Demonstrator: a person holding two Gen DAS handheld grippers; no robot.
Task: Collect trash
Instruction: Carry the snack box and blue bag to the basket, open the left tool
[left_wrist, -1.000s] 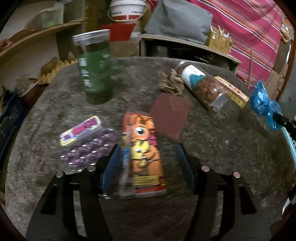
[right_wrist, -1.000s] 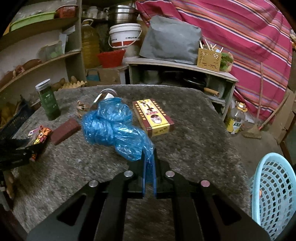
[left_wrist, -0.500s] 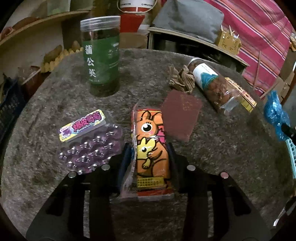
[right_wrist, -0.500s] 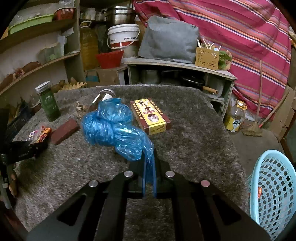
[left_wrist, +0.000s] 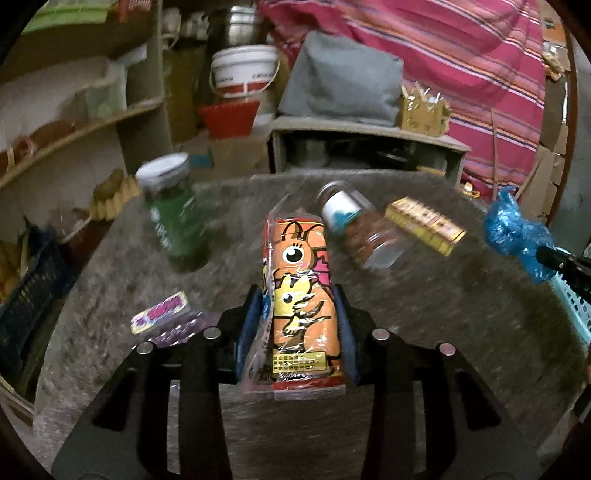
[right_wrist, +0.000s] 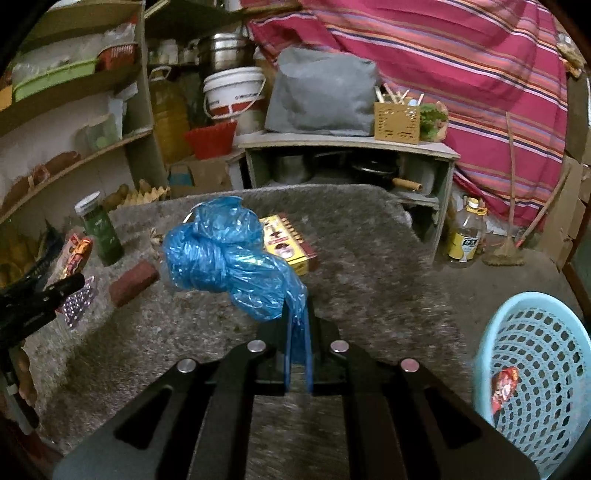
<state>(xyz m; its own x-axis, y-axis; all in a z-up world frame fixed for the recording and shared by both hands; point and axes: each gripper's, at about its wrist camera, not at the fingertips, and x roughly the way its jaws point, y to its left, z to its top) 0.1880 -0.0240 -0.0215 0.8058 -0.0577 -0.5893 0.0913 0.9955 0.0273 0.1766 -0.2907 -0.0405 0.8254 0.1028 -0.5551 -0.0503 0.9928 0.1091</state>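
My left gripper (left_wrist: 297, 325) is shut on an orange snack wrapper (left_wrist: 299, 291) with cartoon animals and holds it tilted up above the grey carpeted table (left_wrist: 424, 314). It also shows at the left of the right wrist view (right_wrist: 75, 254). My right gripper (right_wrist: 298, 354) is shut on a crumpled blue plastic bag (right_wrist: 225, 258), held above the table; the bag also shows in the left wrist view (left_wrist: 513, 232). A light blue basket (right_wrist: 535, 376) stands on the floor at the right with a red wrapper (right_wrist: 504, 387) inside.
On the table are a green jar (left_wrist: 173, 218), a lying jar (left_wrist: 362, 229), a yellow box (left_wrist: 424, 225), a purple blister pack (left_wrist: 166, 321) and a brown block (right_wrist: 133, 282). Shelves stand at the left, a low cabinet (right_wrist: 347, 162) behind.
My left gripper closed on the orange wrapper and lifted it off the table, tilting up. My right gripper raised the blue bag a little and moved toward the basket.
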